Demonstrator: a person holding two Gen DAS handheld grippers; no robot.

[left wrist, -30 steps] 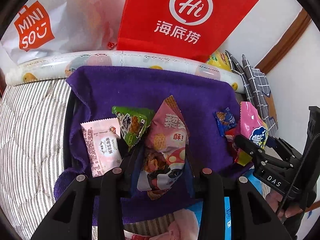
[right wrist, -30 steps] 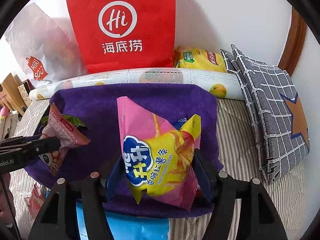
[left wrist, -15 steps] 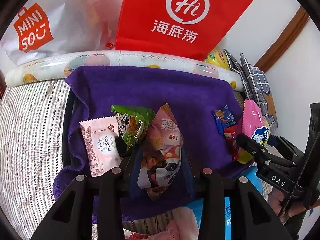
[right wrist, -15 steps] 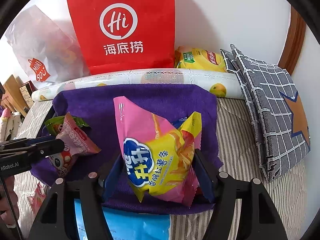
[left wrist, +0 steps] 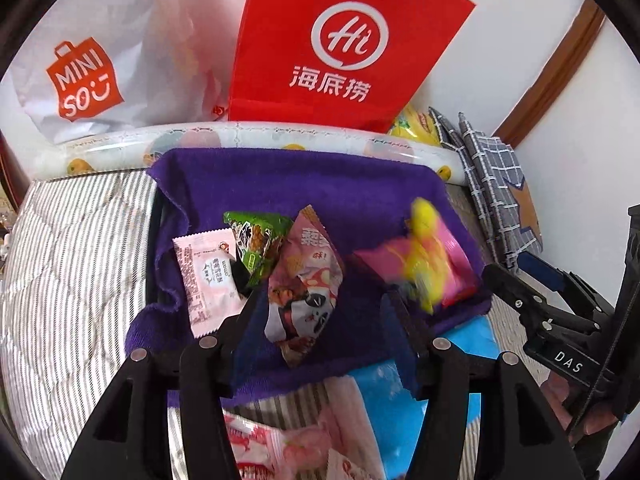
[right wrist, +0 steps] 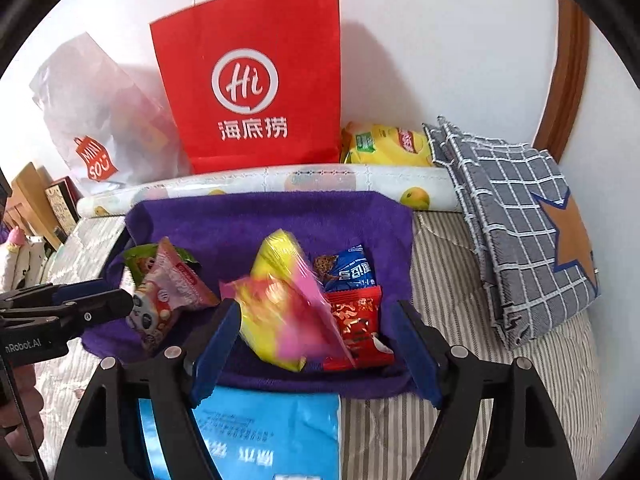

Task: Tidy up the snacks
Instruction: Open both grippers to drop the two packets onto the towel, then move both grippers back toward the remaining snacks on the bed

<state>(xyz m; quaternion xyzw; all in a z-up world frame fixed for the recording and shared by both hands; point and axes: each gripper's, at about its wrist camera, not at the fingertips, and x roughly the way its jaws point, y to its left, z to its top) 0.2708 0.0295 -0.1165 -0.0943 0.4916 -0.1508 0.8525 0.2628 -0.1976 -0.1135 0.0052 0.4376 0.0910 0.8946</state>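
Right wrist view shows the right tongs (right wrist: 316, 344) spread wide, the blurred pink-and-yellow chip bag (right wrist: 284, 300) dropping onto the purple towel (right wrist: 240, 224) at 12 o'clock; left tongs (left wrist: 320, 320), also wide, should next withdraw from the panda snack pouch (left wrist: 304, 284).

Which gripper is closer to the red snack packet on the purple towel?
Right. The right gripper is open just in front of the red snack packet, which lies between its fingers. The left gripper is off to the side, around the pink panda-print bag.
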